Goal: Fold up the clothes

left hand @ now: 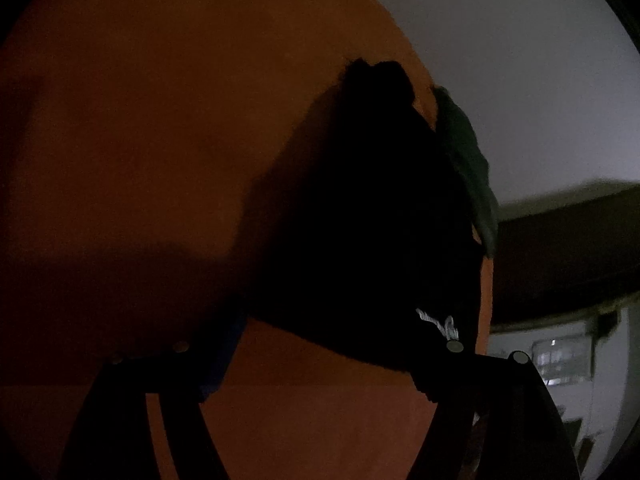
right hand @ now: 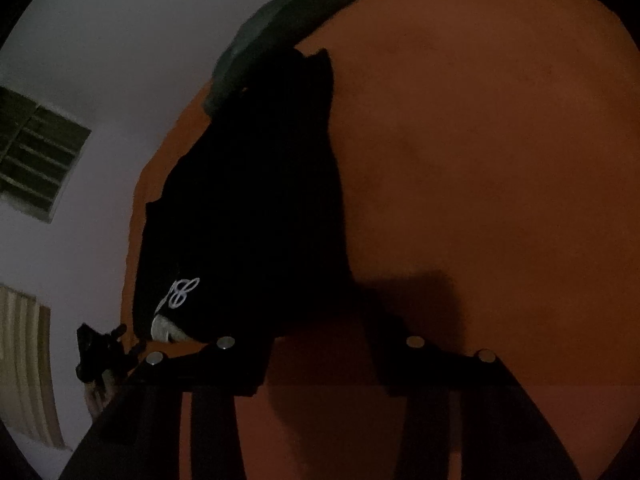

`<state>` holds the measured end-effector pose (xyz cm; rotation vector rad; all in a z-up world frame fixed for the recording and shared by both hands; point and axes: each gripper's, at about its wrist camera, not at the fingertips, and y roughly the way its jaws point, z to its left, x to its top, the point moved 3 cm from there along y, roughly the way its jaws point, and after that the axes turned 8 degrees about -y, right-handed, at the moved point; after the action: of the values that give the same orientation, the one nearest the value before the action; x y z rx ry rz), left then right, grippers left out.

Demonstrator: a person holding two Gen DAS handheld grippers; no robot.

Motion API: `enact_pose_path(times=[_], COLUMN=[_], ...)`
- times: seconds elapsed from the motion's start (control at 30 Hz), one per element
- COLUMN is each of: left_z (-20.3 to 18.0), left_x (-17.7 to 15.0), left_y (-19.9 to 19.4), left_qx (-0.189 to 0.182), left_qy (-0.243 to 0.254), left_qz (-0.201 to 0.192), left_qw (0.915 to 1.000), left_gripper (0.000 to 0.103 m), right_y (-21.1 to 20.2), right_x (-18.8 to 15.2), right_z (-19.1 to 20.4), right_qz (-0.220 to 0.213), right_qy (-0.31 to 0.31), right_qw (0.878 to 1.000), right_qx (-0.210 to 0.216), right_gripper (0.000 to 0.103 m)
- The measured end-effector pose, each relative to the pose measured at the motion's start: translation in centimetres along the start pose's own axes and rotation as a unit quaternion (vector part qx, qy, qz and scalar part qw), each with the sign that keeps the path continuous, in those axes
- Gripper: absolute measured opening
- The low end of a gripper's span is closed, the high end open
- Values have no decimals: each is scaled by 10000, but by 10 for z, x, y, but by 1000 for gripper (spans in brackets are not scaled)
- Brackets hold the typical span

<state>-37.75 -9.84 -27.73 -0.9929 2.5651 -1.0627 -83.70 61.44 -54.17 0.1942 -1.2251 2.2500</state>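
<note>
Both our tools are spread wide and pinch nothing. From the left tool [left hand: 316,364] the black cloth [left hand: 372,216] lies ahead and to the right, its near edge over the right finger. From the right tool [right hand: 320,356] it lies ahead and left. It stretches away from us on the orange tabletop [right hand: 480,160], with a green cloth [right hand: 276,20] at its far end.

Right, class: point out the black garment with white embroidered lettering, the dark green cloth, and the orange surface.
Black garment with white lettering [right hand: 248,208]: right wrist view, middle of its body.
Dark green cloth [left hand: 466,148]: left wrist view, mid-fold.
Orange surface [right hand: 480,140]: right wrist view, bare area.
</note>
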Motion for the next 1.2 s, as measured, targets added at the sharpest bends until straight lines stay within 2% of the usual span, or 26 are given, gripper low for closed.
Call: enact_pose_path(times=[0.03,0.13,0.2,0.27,0.37,0.43,0.5,0.57,0.6,0.67,0.73,0.9,0.93,1.03,1.13,1.17,1.2], left_z=[0,-1,1,8,12,14,14,15,17,21,20,17,14,10,5,0,-3], left_x=[1,0,-2,-4,-1,3,4,2,-1,-8,-16,-37,-35,-29,-25,-23,-20], left_y=[3,5,0,-3,-8,-13,-21,-25,-22,-18,-8,17,21,28,34,38,41], left_qx=[1,-79,-98,-94,-235,-341,-397,-555,-639,-806,-837,-907,-873,-903,-1139,-1352,-1468], left_qy=[-50,-131,-100,-94,-290,-451,-526,-658,-773,-1005,-1116,-1389,-1382,-1476,-1532,-1477,-1492], left_qz=[-67,-389,-541,-476,-391,-389,-457,-407,-376,-313,-326,-362,-474,-756,-947,-988,-981], left_qw=[10000,9991,9984,9988,9985,9976,9968,9955,9942,9912,9897,9855,9854,9820,9770,9747,9729], left_gripper=[74,74,71,71,70,71,72,73,75,75,75,75,75,75,74,69,50], right_y=[3,-4,-13,-16,0,0,-7,-17,-22,-25,-26,-17,-15,-7,-2,0,2], right_x=[1,1,-3,-7,-9,-9,-9,-13,-16,-27,-42,-43,-43,-45,-48,-48,-48], right_z=[-5,-15,-14,-12,-18,-26,-34,-42,-48,-55,-60,-36,-31,-25,-27,-28,-29], right_qz=[-5,-232,-389,-462,-160,-156,-286,-443,-521,-637,-782,-837,-847,-832,-1078,-1153,-1228], right_qy=[130,552,527,431,580,804,1001,1284,1506,2033,2530,1948,1827,2029,2444,2588,2730], right_qw=[9998,9978,9971,9966,9976,9966,9944,9899,9855,9717,9578,9739,9767,9710,9599,9549,9496], right_qx=[-154,-300,-379,-523,-347,-81,170,400,590,1018,1117,808,745,947,850,888,925], right_gripper=[5,4,3,3,5,11,25,60,64,65,65,64,64,64,65,65,65])
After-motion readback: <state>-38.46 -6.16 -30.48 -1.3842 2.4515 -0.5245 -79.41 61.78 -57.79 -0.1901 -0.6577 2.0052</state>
